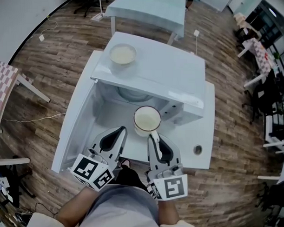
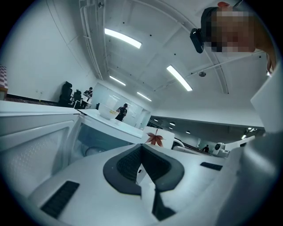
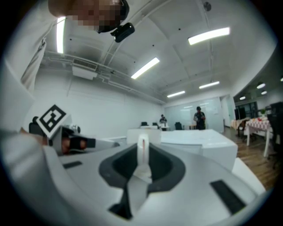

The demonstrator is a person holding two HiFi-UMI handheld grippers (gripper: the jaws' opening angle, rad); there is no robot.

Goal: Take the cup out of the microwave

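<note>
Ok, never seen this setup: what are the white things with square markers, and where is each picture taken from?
Those are two-jaw grippers, one in each of a person's hands; no robot. The head view looks down from the person's head; the other two cameras ride on the grippers, looking along their jaws. On the table stands a microwave, door open, a bowl on top. The right gripper is clamped on the handle of the cup, in front of the opening. The left gripper is shut and empty.
</note>
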